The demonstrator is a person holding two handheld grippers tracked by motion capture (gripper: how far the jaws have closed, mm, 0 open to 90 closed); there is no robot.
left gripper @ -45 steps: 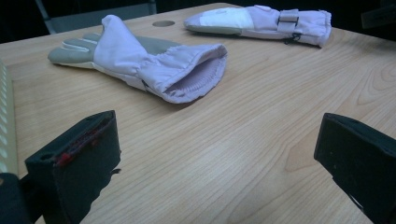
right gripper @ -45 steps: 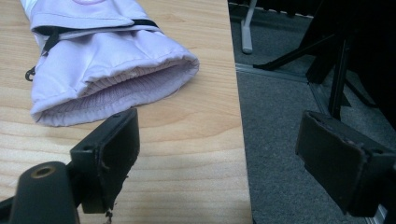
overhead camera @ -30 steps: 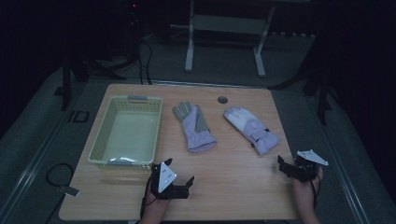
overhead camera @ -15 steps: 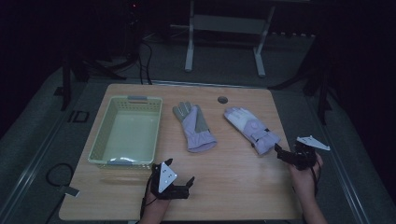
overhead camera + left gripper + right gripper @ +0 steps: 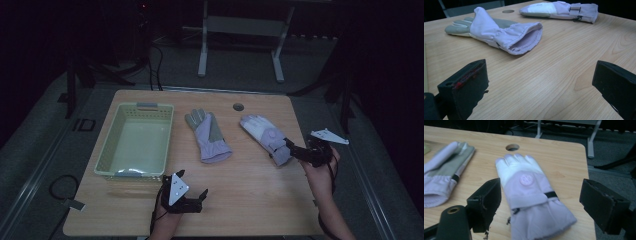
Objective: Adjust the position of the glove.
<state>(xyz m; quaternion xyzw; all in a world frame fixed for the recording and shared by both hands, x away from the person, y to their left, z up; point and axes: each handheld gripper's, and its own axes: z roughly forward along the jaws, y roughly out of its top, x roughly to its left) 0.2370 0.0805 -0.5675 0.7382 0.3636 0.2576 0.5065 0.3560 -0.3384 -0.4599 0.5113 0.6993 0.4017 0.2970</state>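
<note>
Table point(image 5: 250, 200) | high view: basket point(image 5: 136, 140); right gripper view: glove badge point(image 5: 526, 180)

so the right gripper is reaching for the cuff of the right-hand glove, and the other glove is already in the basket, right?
Not quite: the other glove is not in the basket; it lies on the table beside it, as the high view shows. The rest holds: the right gripper, jaws open, is at the cuff of the right-hand glove.

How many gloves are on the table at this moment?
2. One glove lies mid-table, just right of the basket. The other glove lies farther right, its cuff at the open right gripper. None seems hidden.
</note>
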